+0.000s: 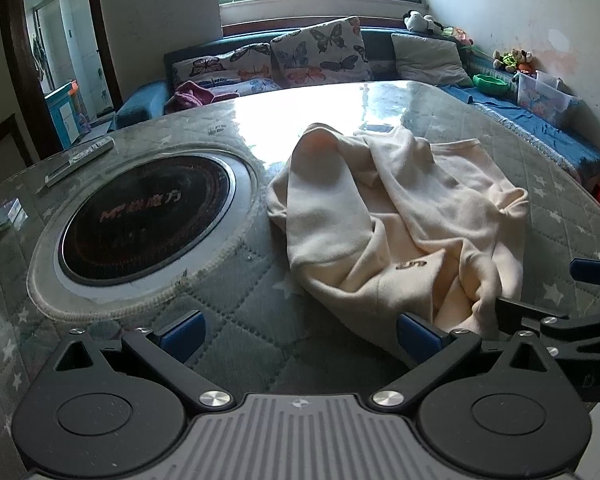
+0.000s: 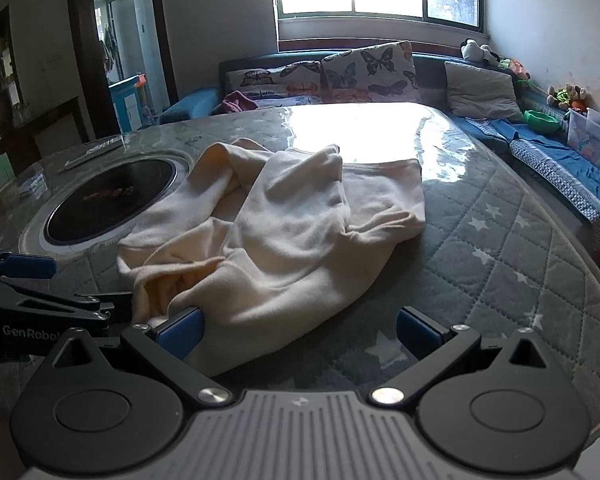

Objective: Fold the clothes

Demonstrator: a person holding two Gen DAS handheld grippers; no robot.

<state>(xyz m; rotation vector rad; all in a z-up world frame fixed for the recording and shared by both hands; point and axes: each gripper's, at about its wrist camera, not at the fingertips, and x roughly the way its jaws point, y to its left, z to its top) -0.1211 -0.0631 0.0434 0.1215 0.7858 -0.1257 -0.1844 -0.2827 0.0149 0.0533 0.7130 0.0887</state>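
Observation:
A cream garment (image 1: 400,220) lies crumpled on the quilted, glass-topped table (image 1: 240,312), with a small logo showing near its front folds. My left gripper (image 1: 300,336) hovers open just in front of its near-left hem, the right blue pad (image 1: 418,338) close to the cloth. In the right wrist view the same garment (image 2: 284,232) spreads ahead. My right gripper (image 2: 300,334) is open there, its left pad (image 2: 180,332) against the near hem. Each gripper shows in the other's view: the right gripper (image 1: 536,288) and the left gripper (image 2: 80,286), both with nothing held.
A round black induction hob (image 1: 148,216) is set into the table left of the garment, with a remote (image 1: 80,162) beyond it. A sofa with butterfly cushions (image 1: 320,52) stands behind the table. A blue bench (image 2: 560,160) with a plastic box runs along the right.

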